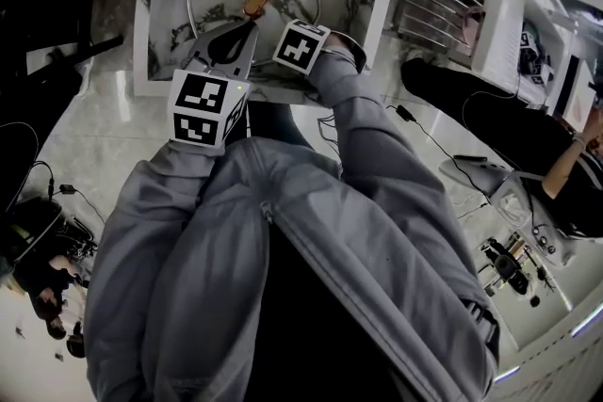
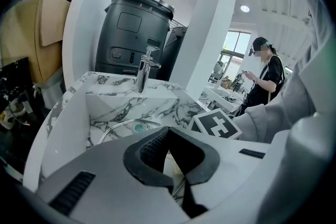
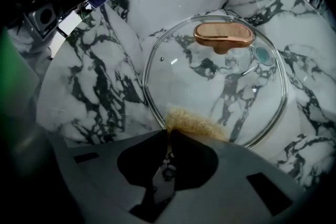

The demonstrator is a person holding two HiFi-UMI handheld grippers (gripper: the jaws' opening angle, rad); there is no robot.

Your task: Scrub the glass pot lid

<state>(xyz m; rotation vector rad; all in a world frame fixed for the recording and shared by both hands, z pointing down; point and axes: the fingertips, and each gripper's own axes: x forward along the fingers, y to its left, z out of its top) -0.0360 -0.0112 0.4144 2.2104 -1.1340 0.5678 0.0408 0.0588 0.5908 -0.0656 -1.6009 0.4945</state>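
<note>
Glass lid (image 3: 210,86): lies in the marble sink (image 3: 94,76), straight ahead of the right tongs (image 3: 169,136); its near rim is just beyond their tips.
Lid handle (image 3: 223,34): copper-coloured, on the far side of the glass from the right tongs; its long axis runs crosswise to the way they point.
Right tongs: clenched on a tan scrub pad (image 3: 191,122), which sticks out ahead of the tips and touches the lid's near rim.
Left tongs (image 2: 168,134): clenched on nothing, above the sink, with the lid below and ahead, apart from them.
Nearer hand: the right, of the 2.
Key relation: the unscrubbed glass spreads away from the pad toward the handle, so the stroke likely runs forward from the tips.
</note>
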